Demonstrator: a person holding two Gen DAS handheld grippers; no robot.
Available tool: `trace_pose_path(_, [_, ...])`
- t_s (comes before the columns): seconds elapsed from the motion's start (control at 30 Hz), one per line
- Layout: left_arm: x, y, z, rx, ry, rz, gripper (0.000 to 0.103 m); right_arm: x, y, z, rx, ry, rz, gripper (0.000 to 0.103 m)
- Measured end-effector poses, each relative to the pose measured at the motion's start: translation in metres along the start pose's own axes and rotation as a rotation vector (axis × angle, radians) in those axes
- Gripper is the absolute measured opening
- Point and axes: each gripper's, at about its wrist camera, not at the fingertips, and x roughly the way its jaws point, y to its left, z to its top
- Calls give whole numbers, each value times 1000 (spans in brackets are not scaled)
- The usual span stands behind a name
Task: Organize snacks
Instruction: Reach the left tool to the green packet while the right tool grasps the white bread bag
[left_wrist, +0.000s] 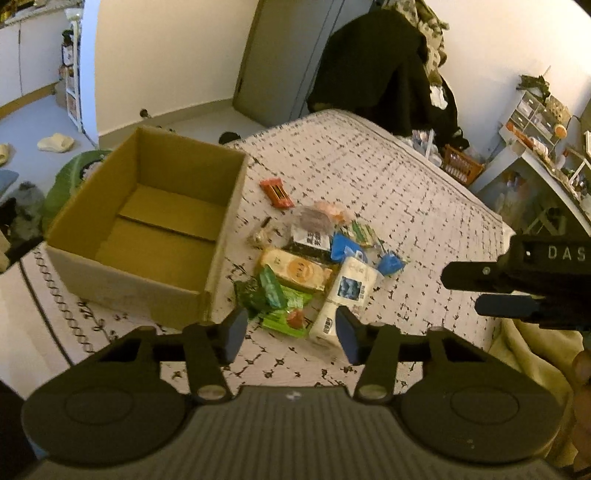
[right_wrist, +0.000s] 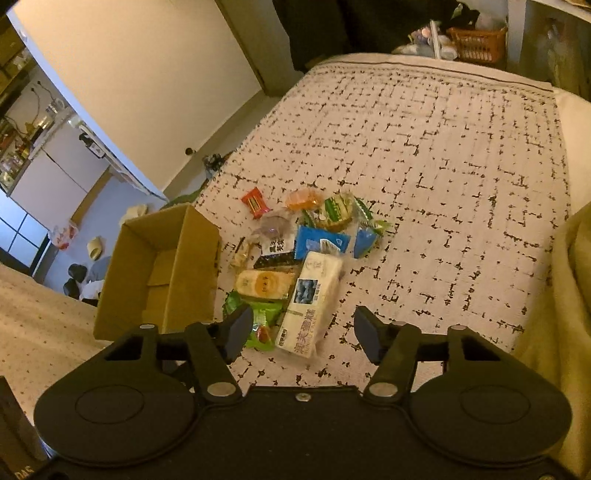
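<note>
A pile of snack packets lies on the patterned bed cover (left_wrist: 369, 177): a white cake pack (left_wrist: 347, 291) (right_wrist: 314, 299), a yellow pack (left_wrist: 295, 273) (right_wrist: 264, 284), green packets (left_wrist: 280, 306) (right_wrist: 258, 321), blue packets (left_wrist: 351, 249) (right_wrist: 321, 240) and a red bar (left_wrist: 276, 192) (right_wrist: 255, 201). An empty cardboard box (left_wrist: 147, 229) (right_wrist: 166, 269) stands open left of the pile. My left gripper (left_wrist: 291, 334) is open and empty, just short of the pile. My right gripper (right_wrist: 304, 336) is open and empty above the white pack's near end; it also shows in the left wrist view (left_wrist: 491, 291).
A yellow blanket (right_wrist: 569, 295) lies at the bed's right edge. Dark clothes (left_wrist: 380, 66) hang beyond the bed's far end. An orange basket (left_wrist: 461, 166) and cluttered shelves (left_wrist: 535, 122) stand at the far right. Floor items lie left of the bed.
</note>
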Motion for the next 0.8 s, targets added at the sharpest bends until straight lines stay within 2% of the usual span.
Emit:
trace_pose_path(0.27, [41, 0, -3, 2, 58, -14, 45, 35, -6, 10, 21, 82, 35, 58])
trace_pose_path(0.6, [92, 3, -5, -5, 114, -33, 45, 74, -19, 11, 109, 162, -17, 58])
trace_pose_path(0.8, [110, 4, -6, 17, 110, 5, 45, 92, -21, 13, 125, 205, -20, 58])
